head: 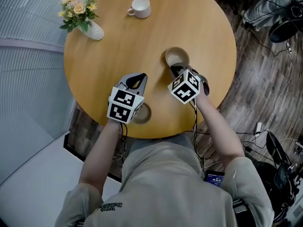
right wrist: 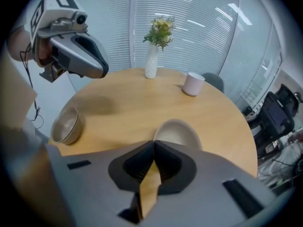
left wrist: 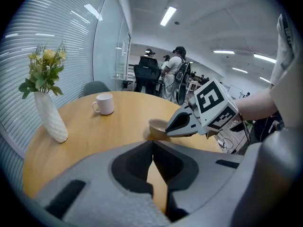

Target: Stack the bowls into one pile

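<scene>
A beige bowl [head: 176, 56] stands right of the middle of the round wooden table [head: 118, 46]. My right gripper [head: 176, 71] points steeply down at the bowl's near rim, and its jaws look shut on that rim. In the right gripper view the bowl [right wrist: 179, 132] lies just beyond my right gripper [right wrist: 154, 144], whose tips meet. A second beige bowl [head: 144, 114] sits by the near table edge, half hidden under my left gripper [head: 140, 76]. That bowl [right wrist: 66, 125] looks double-rimmed. My left gripper [left wrist: 152, 145] is shut and holds nothing.
A white vase of flowers [head: 92, 29] stands at the far left of the table and a white cup [head: 140, 7] at the far edge. Cables and gear lie on the wooden floor [head: 265, 93] to the right. People [left wrist: 173, 74] stand far behind the table.
</scene>
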### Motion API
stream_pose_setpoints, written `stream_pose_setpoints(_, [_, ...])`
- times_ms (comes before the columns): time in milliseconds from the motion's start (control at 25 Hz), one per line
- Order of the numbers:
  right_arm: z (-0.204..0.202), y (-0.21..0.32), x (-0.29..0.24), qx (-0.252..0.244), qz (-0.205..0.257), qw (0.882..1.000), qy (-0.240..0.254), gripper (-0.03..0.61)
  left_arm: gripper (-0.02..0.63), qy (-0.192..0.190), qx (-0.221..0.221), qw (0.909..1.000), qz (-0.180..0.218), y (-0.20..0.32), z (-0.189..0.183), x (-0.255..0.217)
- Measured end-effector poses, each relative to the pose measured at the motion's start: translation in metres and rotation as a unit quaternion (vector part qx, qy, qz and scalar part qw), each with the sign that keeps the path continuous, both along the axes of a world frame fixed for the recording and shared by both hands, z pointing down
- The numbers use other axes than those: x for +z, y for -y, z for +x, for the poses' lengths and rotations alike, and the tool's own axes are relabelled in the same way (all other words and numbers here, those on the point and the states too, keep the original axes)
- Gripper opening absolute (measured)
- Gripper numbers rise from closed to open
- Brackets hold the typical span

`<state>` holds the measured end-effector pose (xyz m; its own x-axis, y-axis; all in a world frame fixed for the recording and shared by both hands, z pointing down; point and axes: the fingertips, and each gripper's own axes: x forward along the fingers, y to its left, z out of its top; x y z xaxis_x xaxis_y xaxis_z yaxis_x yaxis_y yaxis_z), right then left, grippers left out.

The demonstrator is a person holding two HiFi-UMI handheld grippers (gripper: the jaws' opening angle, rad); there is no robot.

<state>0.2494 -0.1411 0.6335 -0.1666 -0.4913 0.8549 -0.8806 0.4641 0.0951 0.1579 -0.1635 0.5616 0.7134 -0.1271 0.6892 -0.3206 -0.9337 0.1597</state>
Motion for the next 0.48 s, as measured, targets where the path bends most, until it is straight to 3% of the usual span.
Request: stream_pose_setpoints(480, [0.015,0.004,-0.076,0.081,0.072,0.992,0.056,0.031,0.020,-0.043,-0.003,0.9969,0.065,0.010,0.000,-0.067])
